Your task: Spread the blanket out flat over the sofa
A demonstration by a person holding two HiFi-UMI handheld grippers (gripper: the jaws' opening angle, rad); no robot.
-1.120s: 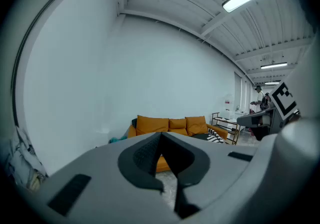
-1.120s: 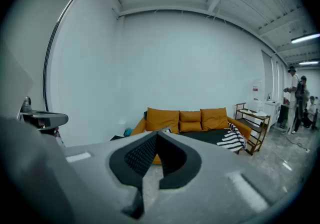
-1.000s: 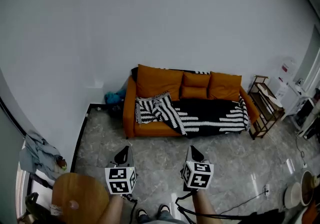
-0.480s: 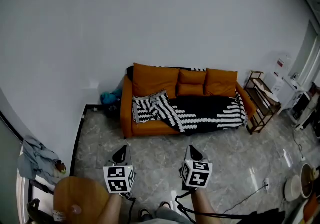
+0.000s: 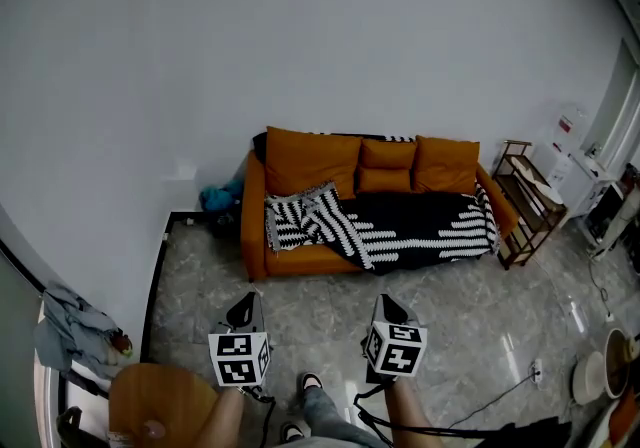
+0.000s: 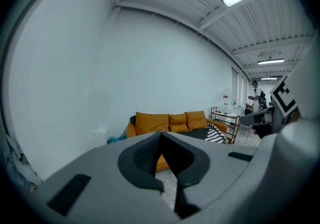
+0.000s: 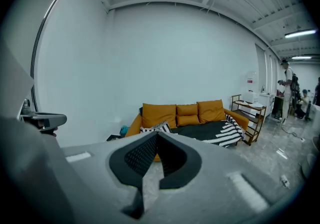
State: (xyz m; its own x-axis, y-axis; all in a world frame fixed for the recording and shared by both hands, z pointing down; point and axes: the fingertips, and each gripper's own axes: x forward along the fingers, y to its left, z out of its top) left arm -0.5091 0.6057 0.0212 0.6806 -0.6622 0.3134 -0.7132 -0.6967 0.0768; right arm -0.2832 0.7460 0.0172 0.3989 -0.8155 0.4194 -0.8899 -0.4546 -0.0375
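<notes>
Since the person stands well back on the glossy stone floor (image 5: 470,336), the orange cushioned sofa (image 5: 300,164) is out of reach. Its soft black-and-white zigzag blanket (image 5: 420,226) lies flat at the seat's right and bunched at its left, while the left gripper (image 5: 245,306) and right gripper (image 5: 387,303) aim forward with fingers together, empty.

Soft woven cloth blanket (image 5: 420,226) over a smooth-upholstered sofa (image 5: 305,164); glossy marbled stone floor (image 5: 460,321); matt wooden round table (image 5: 160,406); matt painted wall (image 5: 300,36)
</notes>
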